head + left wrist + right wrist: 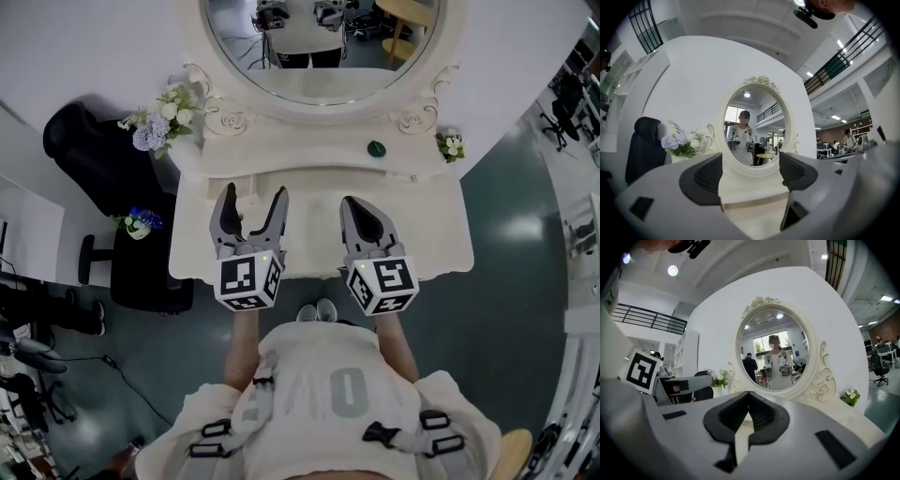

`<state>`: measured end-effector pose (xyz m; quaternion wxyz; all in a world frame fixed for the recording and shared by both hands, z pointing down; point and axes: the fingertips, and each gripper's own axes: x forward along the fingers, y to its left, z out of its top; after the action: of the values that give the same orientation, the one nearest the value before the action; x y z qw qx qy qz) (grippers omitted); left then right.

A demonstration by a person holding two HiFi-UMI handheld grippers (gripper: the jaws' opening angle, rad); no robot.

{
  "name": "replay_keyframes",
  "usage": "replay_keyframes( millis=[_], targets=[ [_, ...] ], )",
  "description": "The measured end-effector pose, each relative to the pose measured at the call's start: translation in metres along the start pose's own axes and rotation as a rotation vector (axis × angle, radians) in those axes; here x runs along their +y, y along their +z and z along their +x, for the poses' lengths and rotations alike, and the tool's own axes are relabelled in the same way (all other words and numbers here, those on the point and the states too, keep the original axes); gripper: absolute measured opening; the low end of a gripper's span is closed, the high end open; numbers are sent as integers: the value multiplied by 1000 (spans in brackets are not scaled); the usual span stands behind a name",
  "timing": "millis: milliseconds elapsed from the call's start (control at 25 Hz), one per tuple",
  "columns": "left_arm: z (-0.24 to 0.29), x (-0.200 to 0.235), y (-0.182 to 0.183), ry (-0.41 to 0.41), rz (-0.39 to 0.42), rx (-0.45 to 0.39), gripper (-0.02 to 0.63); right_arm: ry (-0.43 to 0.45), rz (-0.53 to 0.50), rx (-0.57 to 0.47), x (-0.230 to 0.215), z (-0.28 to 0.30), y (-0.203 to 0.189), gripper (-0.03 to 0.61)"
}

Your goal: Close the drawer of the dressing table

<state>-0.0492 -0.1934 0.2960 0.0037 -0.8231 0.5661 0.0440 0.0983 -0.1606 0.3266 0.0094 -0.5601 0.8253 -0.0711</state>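
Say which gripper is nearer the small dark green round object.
Right. The right gripper is just short of the small dark green round object; the left gripper is farther off, leftward.

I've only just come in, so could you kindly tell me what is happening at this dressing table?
A person stands at the white dressing table, holding a gripper in each hand over its top and facing the oval mirror. The left tongs are wide open with nothing between them. The right tongs are shut and empty. The drawer itself cannot be made out in these views, so I can't say whether it is closed.
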Motion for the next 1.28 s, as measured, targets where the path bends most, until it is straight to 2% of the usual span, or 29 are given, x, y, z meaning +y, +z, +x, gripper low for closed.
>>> replay_keyframes(
  millis=[240, 400, 560, 840, 1040, 1280],
  targets=[
    [-7, 24, -7, 62, -46, 14, 362, 42, 2, 18, 12, 10, -5, 8],
    [-10, 46, -19, 135, 1, 54, 361, 79, -3, 29, 22, 18, -7, 8],
    [-17, 75, -42, 206, 6, 106, 362, 105, -13, 45, 29, 24, -14, 8],
    [-24, 128, -104, 294, 22, 246, 360, 138, -25, 102, 41, 35, -33, 8],
    [-14, 153, -168, 276, -39, 390, 360, 159, -36, 148, 51, 46, -45, 8],
    [-2, 168, -232, 255, -4, 536, 359, 152, -50, 188, 50, 49, -59, 8]
  ],
)
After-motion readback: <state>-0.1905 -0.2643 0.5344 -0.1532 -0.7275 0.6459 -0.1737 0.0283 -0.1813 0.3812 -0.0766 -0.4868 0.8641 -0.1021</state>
